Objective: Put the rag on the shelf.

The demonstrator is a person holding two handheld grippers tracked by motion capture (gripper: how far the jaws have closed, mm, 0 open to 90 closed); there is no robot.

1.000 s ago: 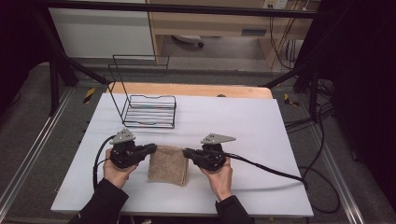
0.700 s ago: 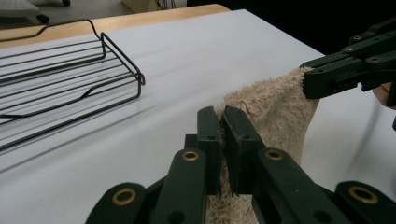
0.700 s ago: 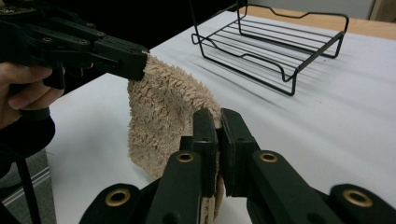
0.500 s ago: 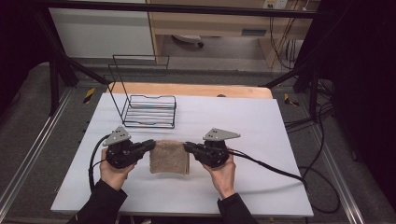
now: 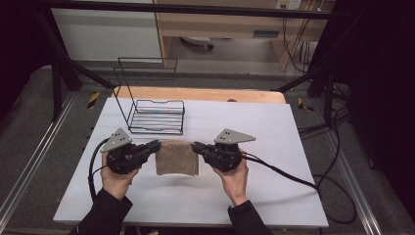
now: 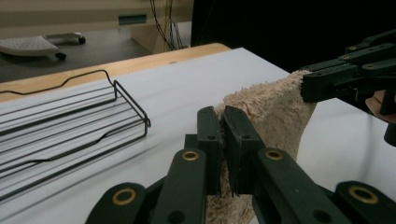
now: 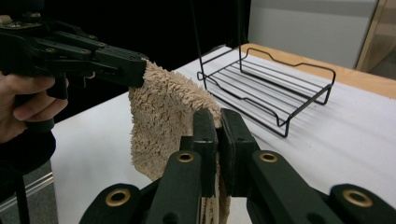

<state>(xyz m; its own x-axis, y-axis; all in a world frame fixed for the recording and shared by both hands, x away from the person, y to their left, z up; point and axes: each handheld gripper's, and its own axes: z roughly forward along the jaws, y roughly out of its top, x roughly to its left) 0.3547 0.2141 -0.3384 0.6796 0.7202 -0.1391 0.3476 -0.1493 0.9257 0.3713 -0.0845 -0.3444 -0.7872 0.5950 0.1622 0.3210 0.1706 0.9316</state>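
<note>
A folded beige towel point(image 5: 176, 156) hangs in the air between my two grippers, above the white table point(image 5: 274, 132). My left gripper point(image 5: 155, 146) is shut on the towel's upper left corner; in the left gripper view the towel point(image 6: 271, 107) is pinched between its black jaws point(image 6: 223, 122). My right gripper point(image 5: 195, 147) is shut on the upper right corner, and the right gripper view shows the towel point(image 7: 163, 112) drooping from its jaws point(image 7: 218, 125). The towel's lower edge hangs free below both grips.
A black wire rack point(image 5: 156, 115) with a tall back frame stands on the table just behind the towel, left of centre. A wooden strip point(image 5: 195, 94) runs along the table's far edge. Cables point(image 5: 293, 176) trail off to the right.
Both grippers have risen with the towel and carried it a little farther from the person. The towel now hangs off the table instead of resting on it.
</note>
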